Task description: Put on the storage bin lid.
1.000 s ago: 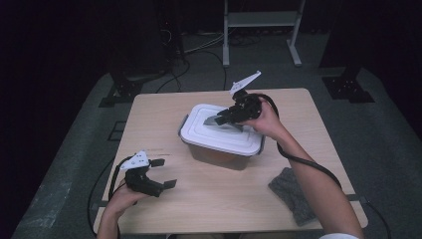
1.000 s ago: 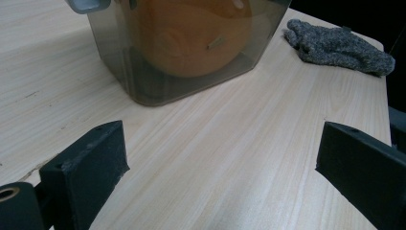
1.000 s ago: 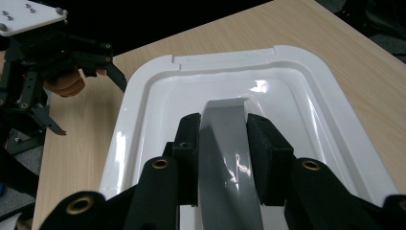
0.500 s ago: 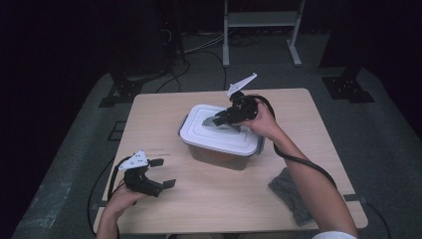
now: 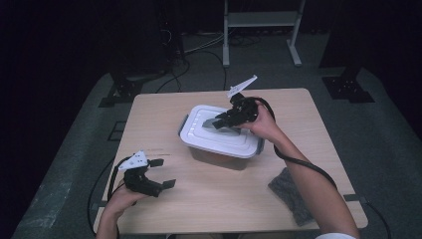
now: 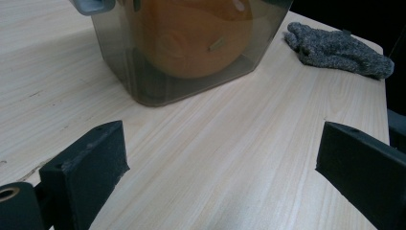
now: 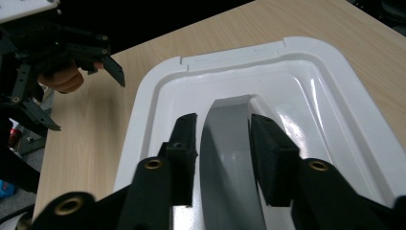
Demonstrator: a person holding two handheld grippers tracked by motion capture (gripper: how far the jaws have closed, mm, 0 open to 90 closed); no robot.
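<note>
A smoky plastic box (image 5: 219, 152) with a white lid (image 5: 206, 137) stands mid-table, and something orange (image 6: 191, 38) shows through its wall. My right gripper (image 5: 219, 123) reaches over the lid, its jaws either side of the grey lid handle (image 7: 230, 143). Those jaws have just been opening. The pads (image 7: 186, 139) stand narrowly off the handle, so the right gripper (image 7: 222, 122) is open. My left gripper (image 5: 163, 173) rests near the table's front left corner. It is wide open, and the left gripper (image 6: 225, 143) has only bare wood between its jaws.
A grey knitted cloth (image 5: 291, 191) lies near the front right corner of the wooden table (image 5: 298, 114); it is also seen beyond the box as the cloth (image 6: 337, 48). Cables trail off the front edge. Dark floor and a metal stand (image 5: 259, 20) lie beyond.
The right hand has shifted very slightly over the lid, still at the handle. The left gripper and the box have not moved.
</note>
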